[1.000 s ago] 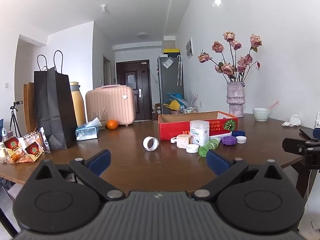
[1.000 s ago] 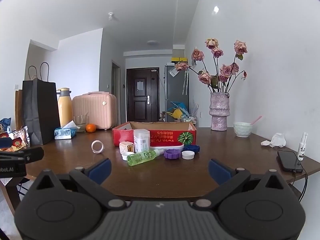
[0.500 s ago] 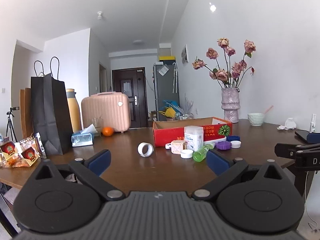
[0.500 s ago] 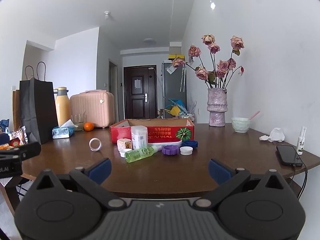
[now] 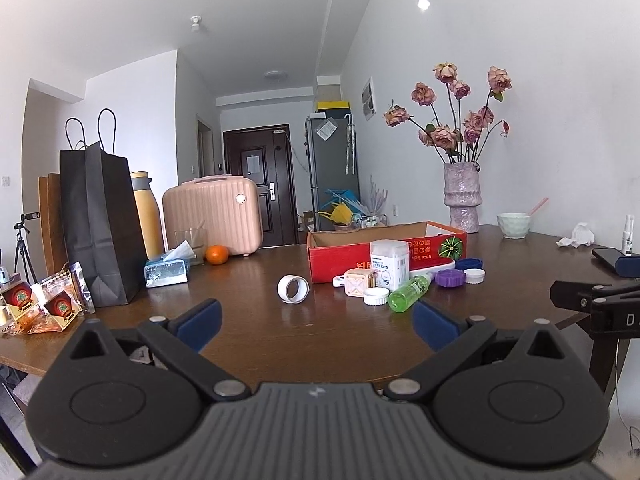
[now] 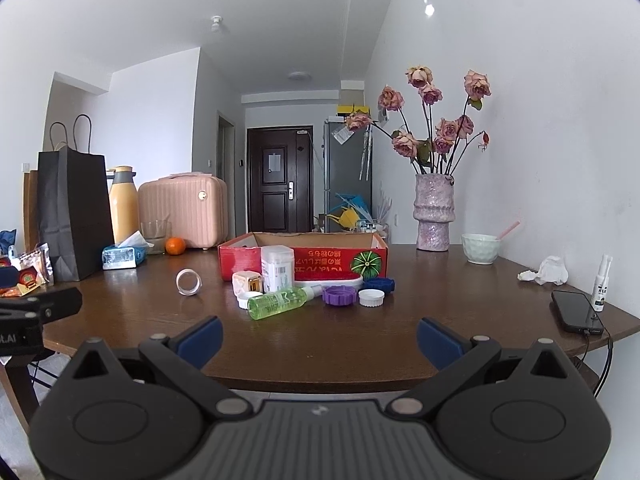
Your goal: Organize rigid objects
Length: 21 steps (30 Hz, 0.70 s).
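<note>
Dark wooden table (image 5: pixel 248 336), left wrist view: left gripper (image 5: pixel 316 322) hovers at the near edge, jaws spread wide, empty. Tape ring (image 5: pixel 293 289) stands just left of its midline; green bottle (image 5: pixel 409 293) lies ahead to the right, long axis slanting toward the red box (image 5: pixel 344 254).

Right wrist view: right gripper (image 6: pixel 319 338) likewise wide apart and empty. Green bottle (image 6: pixel 282 302) lies ahead, left of midline, almost crosswise; purple cap (image 6: pixel 339 295) and white cap (image 6: pixel 371 297) sit nearly dead ahead. Judged: the ring suits the left, the caps the right.

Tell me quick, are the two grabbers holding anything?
Left gripper: open, holding nothing.
Right gripper: open, holding nothing.
</note>
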Each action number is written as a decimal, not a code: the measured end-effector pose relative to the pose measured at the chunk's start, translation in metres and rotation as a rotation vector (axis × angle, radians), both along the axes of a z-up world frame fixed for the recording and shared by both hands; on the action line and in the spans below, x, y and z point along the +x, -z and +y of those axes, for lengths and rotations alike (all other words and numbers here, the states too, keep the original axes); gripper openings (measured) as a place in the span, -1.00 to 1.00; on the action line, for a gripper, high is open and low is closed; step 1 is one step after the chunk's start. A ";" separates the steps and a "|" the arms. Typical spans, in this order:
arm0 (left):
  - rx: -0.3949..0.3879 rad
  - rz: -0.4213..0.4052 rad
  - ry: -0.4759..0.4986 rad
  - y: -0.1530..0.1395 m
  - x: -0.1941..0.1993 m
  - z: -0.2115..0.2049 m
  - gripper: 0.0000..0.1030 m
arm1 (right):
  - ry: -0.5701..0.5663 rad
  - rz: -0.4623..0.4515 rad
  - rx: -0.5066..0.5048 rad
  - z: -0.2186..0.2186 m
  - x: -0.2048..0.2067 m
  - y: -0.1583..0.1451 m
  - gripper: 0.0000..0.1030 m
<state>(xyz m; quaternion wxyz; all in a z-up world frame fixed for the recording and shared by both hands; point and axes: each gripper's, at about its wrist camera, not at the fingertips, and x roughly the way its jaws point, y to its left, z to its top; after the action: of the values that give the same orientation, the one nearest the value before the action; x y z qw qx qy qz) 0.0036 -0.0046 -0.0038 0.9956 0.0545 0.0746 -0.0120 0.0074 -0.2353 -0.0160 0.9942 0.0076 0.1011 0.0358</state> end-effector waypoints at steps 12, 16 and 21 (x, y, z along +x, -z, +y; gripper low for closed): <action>0.007 -0.001 -0.004 0.000 0.001 0.000 1.00 | 0.007 0.011 0.012 -0.002 0.001 0.001 1.00; 0.011 -0.007 -0.003 0.000 0.000 -0.002 1.00 | 0.010 0.008 0.011 -0.002 0.000 0.001 1.00; 0.012 -0.007 -0.008 0.000 0.000 -0.002 1.00 | 0.011 0.011 0.015 -0.003 0.001 0.001 1.00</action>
<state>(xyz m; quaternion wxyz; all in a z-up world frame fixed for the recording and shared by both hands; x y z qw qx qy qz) 0.0039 -0.0062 -0.0037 0.9956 0.0602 0.0712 -0.0076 0.0081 -0.2386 -0.0167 0.9937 0.0159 0.1064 0.0313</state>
